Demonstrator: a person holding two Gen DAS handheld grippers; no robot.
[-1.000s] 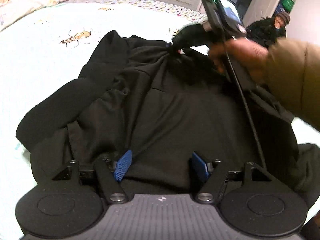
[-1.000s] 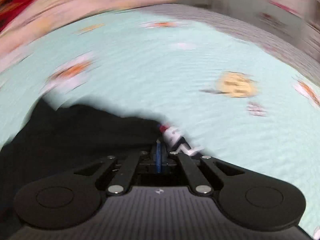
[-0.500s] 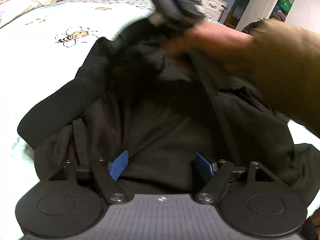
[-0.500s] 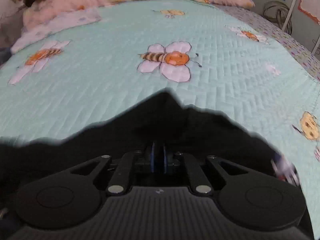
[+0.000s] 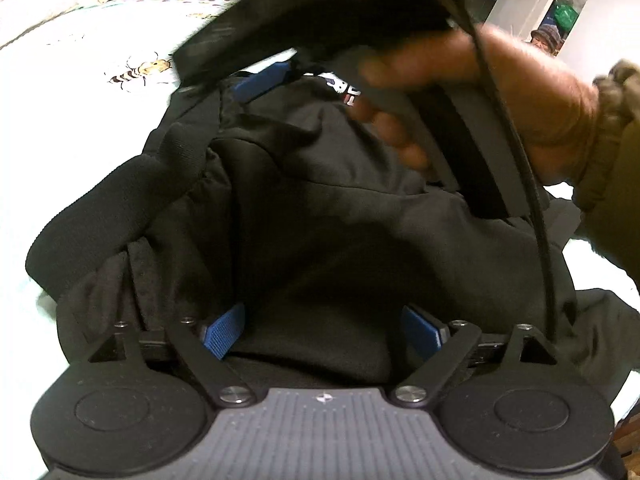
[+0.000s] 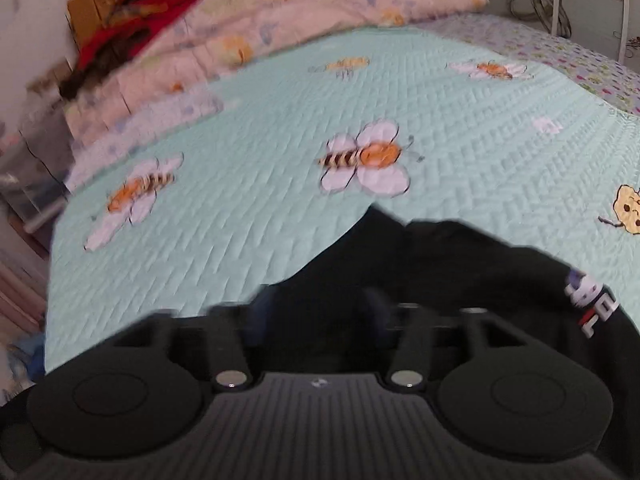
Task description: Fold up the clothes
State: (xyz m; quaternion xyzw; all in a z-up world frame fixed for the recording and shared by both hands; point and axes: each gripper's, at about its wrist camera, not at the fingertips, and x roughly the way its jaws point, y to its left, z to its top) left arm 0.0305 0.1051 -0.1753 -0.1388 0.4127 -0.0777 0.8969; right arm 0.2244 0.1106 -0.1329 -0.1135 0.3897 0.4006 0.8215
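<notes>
Black garment is lying bunched on the quilted bedspread, near edge under the left gripper, far edge toward the bee prints. Not flat: thick rolled band is bulging along the left side, and a logo patch is showing at the right edge in the right wrist view.

Left gripper is sitting with fingers spread wide, blue pads either side of the near hem, nothing clamped between them.

Right gripper is hovering over the far part of the garment, held by the person's hand. Fingers are reading as parted with dark cloth between them, but that view is motion-blurred (can't confirm whether any fabric is pinched), so calling that one unknown.

Stage is ambiguous: the heap fits a fold being laid over or a layer being pulled out to flatten. Not calling it.

Risks from here:
- Rolled band on the left is storing bulk. Any fold laid over it is likely going lopsided or springing back.
- Left fingers are straddling several stacked layers. Closing here is likely grabbing more than one, dragging the whole pile instead of one edge.
- Right gripper's cable is trailing across the cloth toward the left gripper (snag risk if the two move apart fast).
- Black on black is hiding edges, so misjudging the hem line is easy.
</notes>
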